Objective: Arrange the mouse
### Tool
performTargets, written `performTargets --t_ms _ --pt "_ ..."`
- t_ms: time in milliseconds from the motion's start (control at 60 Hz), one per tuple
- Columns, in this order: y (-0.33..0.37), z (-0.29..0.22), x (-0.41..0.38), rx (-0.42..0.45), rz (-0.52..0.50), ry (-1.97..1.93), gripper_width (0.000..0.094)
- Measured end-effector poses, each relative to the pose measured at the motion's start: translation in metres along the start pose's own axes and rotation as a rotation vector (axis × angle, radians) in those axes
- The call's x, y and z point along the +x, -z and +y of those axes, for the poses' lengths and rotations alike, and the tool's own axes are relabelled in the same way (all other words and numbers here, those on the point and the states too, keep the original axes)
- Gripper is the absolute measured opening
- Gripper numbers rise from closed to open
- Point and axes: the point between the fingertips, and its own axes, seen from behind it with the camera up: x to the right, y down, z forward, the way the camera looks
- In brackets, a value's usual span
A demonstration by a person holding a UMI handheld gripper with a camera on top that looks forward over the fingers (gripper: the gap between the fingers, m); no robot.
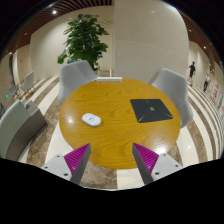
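A white mouse [92,120] lies on the left part of a round wooden table [120,135]. A dark square mouse mat [152,110] lies on the table's right part, apart from the mouse. My gripper [112,160] is held back from the table's near edge, well short of the mouse. Its fingers are open and empty, with magenta pads [79,157] showing on both inner faces. The mouse lies beyond and a little left of the left finger.
Grey chairs stand round the table: one at the back left [76,75], one at the right [172,88], one at the near left [18,125]. A tall potted plant [84,38] stands behind. A person [192,70] is far off at the right.
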Motion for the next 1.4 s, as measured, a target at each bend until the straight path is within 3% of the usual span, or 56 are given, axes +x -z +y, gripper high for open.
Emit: performTargets --t_ms 183,517,800,1400 --pt "-0.003 0.0 -0.028 0.008 -0.076 0.065 0.0866" --pt "-0.045 0.008 -0.082 0.013 -0.108 0.099 0.0868" --pt "-0.116 -0.007 -0.083 0.035 -0.065 0.09 0.0866" --pt "-0.266 -0.069 -0.076 -0.024 0.016 0.03 0.0872"
